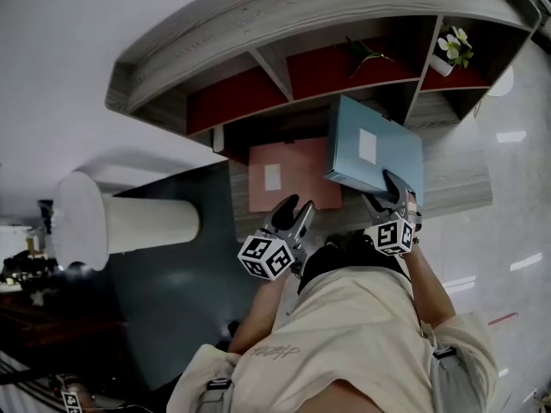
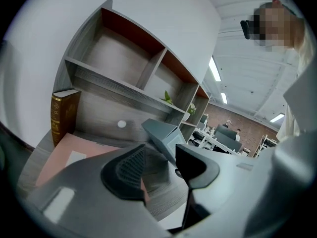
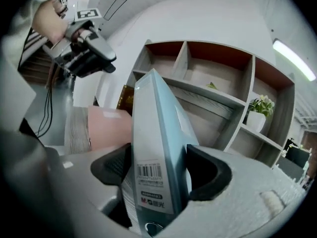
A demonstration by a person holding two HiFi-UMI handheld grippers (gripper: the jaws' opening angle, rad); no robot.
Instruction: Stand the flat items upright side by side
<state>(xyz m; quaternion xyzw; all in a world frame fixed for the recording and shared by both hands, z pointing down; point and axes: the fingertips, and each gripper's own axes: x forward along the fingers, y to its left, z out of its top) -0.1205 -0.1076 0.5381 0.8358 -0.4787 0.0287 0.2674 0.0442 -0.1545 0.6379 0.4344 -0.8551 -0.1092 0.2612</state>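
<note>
A blue file box [image 1: 374,149] hangs tilted above the desk [image 1: 452,183], with my right gripper [image 1: 392,188] shut on its near end. In the right gripper view the box [image 3: 158,133] stands on edge between the two pads [image 3: 208,172], barcode spine toward the camera. A pink folder [image 1: 288,175] lies flat on the desk to its left. My left gripper [image 1: 293,212] hovers at the folder's near edge, open with nothing between its fingers [image 2: 131,170]. From the left gripper view the pink folder [image 2: 64,152] lies at left and the raised box [image 2: 166,135] straight ahead.
A curved grey shelf unit [image 1: 258,67] with red-backed compartments stands behind the desk. A brown book [image 2: 62,115] stands upright at the left of its bottom bay. A small potted plant [image 1: 452,48] sits in the right compartment. A white cylinder [image 1: 112,222] lies left of the desk.
</note>
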